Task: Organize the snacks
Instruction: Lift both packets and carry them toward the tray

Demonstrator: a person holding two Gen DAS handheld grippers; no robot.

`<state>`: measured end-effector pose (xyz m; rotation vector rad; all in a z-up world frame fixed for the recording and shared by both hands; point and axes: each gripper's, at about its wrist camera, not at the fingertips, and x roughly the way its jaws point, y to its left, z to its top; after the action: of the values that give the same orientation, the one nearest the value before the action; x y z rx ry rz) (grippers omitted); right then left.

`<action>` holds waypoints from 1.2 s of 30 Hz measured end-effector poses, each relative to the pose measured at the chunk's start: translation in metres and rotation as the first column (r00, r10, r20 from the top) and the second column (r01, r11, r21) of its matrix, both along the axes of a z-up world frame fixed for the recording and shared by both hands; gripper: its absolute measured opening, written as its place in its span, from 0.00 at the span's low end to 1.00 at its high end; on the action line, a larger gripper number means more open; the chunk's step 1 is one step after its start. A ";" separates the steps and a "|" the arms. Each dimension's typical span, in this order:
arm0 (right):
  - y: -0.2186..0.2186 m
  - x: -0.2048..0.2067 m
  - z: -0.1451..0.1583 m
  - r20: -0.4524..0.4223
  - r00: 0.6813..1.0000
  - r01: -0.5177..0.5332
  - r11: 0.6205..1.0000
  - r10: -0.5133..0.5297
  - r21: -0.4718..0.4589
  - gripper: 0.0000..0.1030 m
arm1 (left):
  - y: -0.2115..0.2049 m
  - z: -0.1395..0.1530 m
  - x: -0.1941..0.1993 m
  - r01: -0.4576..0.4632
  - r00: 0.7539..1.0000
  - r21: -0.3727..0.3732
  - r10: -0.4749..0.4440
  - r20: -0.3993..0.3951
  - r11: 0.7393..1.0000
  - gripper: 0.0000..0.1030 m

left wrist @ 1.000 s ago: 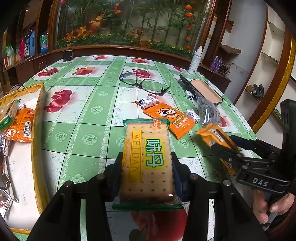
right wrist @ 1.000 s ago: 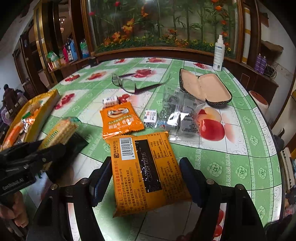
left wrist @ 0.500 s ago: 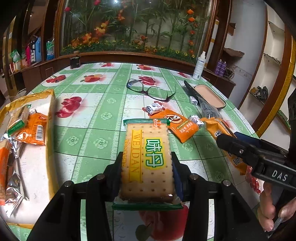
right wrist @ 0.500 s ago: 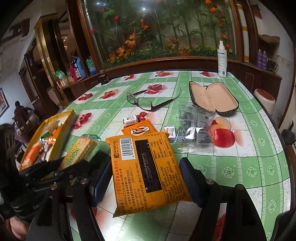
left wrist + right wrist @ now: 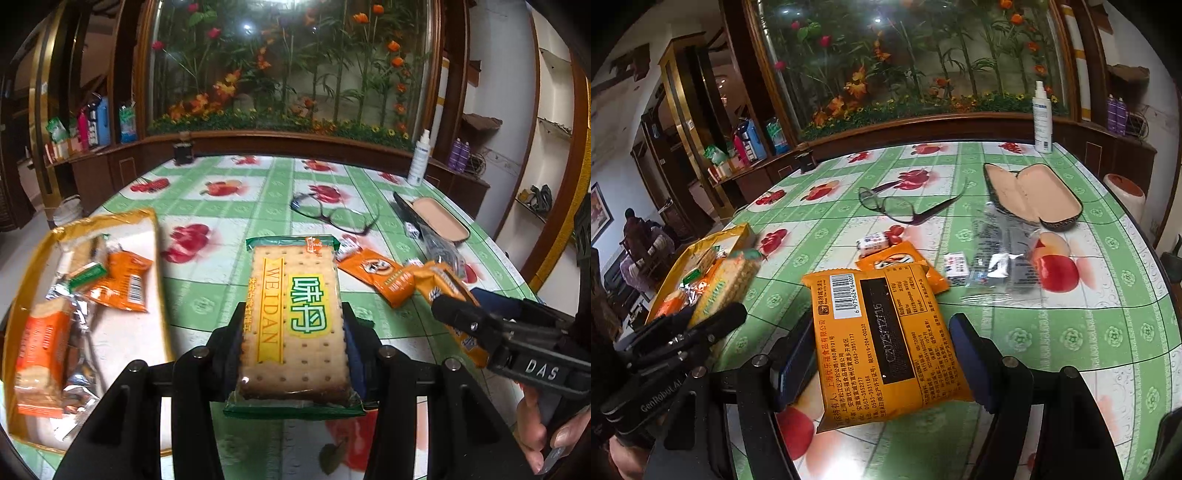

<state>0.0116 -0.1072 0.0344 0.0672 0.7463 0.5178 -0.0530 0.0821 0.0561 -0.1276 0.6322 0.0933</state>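
My left gripper (image 5: pixel 293 332) is shut on a green-edged cracker packet (image 5: pixel 295 317) marked WEIDAN, held above the table. My right gripper (image 5: pixel 882 350) is shut on an orange snack packet (image 5: pixel 882 343), barcode side up. From the left wrist view the right gripper (image 5: pixel 461 317) shows at the right with its orange packet (image 5: pixel 443 284). The left gripper (image 5: pixel 713 317) and cracker packet (image 5: pixel 731 284) appear at the left of the right wrist view. A gold-rimmed tray (image 5: pixel 151 229) at the left holds several snack packets. Another orange packet (image 5: pixel 376 273) lies on the tablecloth.
On the green fruit-print tablecloth (image 5: pixel 1071 314) lie glasses (image 5: pixel 905 206), an open glasses case (image 5: pixel 1034 199), a clear plastic bag (image 5: pixel 1001 254) and two small wrapped candies (image 5: pixel 873 242). A spray bottle (image 5: pixel 1042 118) stands at the far edge. A person's fingers (image 5: pixel 535 435) hold the right gripper's handle.
Both grippers have lifted and moved left with their packets. The tray has come further into the left wrist view, and more of the room behind the table now shows.
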 end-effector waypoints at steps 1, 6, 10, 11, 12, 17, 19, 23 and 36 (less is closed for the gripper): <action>0.004 -0.001 0.000 0.002 1.000 -0.006 1.000 0.006 -0.001 0.75 | 0.002 0.002 -0.001 -0.006 1.000 0.004 0.006 0.006 1.000 0.44; 0.017 -0.007 0.001 0.004 0.999 -0.033 0.999 0.033 0.002 0.75 | 0.010 0.009 -0.010 -0.034 0.999 0.016 0.034 0.032 0.999 0.44; 0.027 -0.012 0.001 0.008 0.999 -0.050 0.999 0.050 0.004 0.75 | 0.017 0.013 -0.016 -0.053 0.998 0.018 0.052 0.045 0.998 0.44; 0.029 -0.013 0.001 0.008 0.999 -0.054 0.999 0.054 0.004 0.75 | 0.017 0.013 -0.017 -0.058 0.997 0.019 0.057 0.048 0.998 0.44; 0.032 -0.014 0.002 0.009 0.998 -0.058 0.998 0.058 0.005 0.75 | 0.018 0.014 -0.018 -0.063 0.997 0.021 0.062 0.052 0.998 0.44; 0.043 -0.018 0.002 0.008 0.997 -0.081 0.997 0.081 0.013 0.75 | 0.028 0.020 -0.026 -0.091 0.994 0.031 0.089 0.070 0.995 0.44; 0.050 -0.020 0.002 0.006 0.995 -0.095 0.995 0.095 0.014 0.75 | 0.033 0.021 -0.028 -0.101 0.992 0.027 0.099 0.074 0.994 0.44; 0.066 -0.024 0.004 0.008 0.992 -0.124 0.992 0.124 0.018 0.75 | 0.048 0.024 -0.035 -0.133 0.988 0.013 0.132 0.079 0.991 0.45; 0.131 -0.049 0.015 0.039 0.969 -0.247 0.969 0.245 0.032 0.75 | 0.115 0.020 -0.060 -0.272 0.960 -0.038 0.274 0.064 0.962 0.45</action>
<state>-0.0372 0.0241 0.0496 -0.0012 0.7147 0.7677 -0.1129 0.1967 0.0764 -0.2446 0.5444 0.3459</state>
